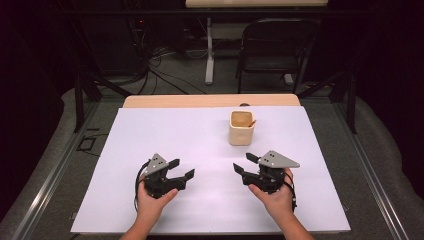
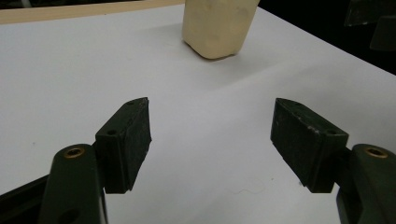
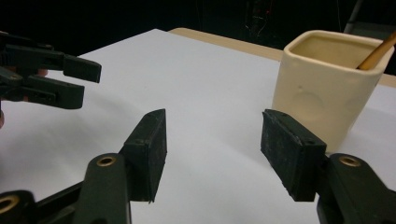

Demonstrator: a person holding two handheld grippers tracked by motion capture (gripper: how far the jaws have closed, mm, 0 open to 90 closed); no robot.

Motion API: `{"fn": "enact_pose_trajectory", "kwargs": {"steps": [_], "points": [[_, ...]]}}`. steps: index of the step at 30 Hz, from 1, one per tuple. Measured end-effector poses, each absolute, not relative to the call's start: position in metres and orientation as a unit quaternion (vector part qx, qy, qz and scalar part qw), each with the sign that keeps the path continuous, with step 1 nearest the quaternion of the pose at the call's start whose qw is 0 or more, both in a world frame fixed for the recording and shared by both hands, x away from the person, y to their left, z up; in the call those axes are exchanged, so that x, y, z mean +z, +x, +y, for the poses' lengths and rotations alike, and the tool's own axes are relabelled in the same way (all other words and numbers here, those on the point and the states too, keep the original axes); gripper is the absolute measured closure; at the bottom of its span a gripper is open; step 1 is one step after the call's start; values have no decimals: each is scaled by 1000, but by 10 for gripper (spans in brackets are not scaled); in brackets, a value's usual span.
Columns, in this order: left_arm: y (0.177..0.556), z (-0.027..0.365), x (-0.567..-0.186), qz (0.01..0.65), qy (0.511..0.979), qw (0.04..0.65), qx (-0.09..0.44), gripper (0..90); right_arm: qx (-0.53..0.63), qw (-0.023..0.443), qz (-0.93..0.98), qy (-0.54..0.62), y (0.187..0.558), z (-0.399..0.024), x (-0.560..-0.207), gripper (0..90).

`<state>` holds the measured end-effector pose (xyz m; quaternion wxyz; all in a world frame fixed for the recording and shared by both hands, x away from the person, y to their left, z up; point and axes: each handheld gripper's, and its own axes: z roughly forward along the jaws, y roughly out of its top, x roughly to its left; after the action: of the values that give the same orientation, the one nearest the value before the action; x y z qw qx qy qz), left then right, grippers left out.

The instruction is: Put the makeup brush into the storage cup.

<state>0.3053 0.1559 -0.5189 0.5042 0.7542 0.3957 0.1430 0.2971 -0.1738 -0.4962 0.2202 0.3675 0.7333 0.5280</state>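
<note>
On the white table (image 1: pixel 165 130) stands a cream square cup (image 1: pixel 241 131), glossy.

both forearms come in from the bottom of the high view, each hand wrapped around the rear of its tool. the left hand (image 1: pixel 150 197) holds the left gripper (image 1: pixel 181 169) low, angled up and to the right, its two black fingers (image 2: pixel 126 140) standing well apart with nothing between them. the right hand (image 1: pixel 275 195) holds the right gripper (image 1: pixel 245 164) angled up and to the left, its fingers (image 3: pixel 149 151) likewise spread wide and bare. the two grippers point inward toward each other, well apart. a grey three-cornered plate (image 1: pixel 279 159) sits atop the right gripper, and another (image 1: pixel 157 164) atop the left.
</note>
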Motion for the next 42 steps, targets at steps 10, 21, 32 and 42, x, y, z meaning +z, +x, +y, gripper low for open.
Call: {"fn": "enact_pose_trajectory", "kwargs": {"steps": [10,21,32,42], "points": [[305,156,-519,395,754,505,143,291,528,227,731,368,287,-181,-511,412],[306,157,-519,395,754,505,142,291,524,222,736,367,283,-182,-521,413],[305,157,-519,397,753,505,142,291,524,215,739,364,280,-179,-526,415],[306,158,-520,398,753,505,143,291,518,212,743,368,281,-179,-529,414]]}}
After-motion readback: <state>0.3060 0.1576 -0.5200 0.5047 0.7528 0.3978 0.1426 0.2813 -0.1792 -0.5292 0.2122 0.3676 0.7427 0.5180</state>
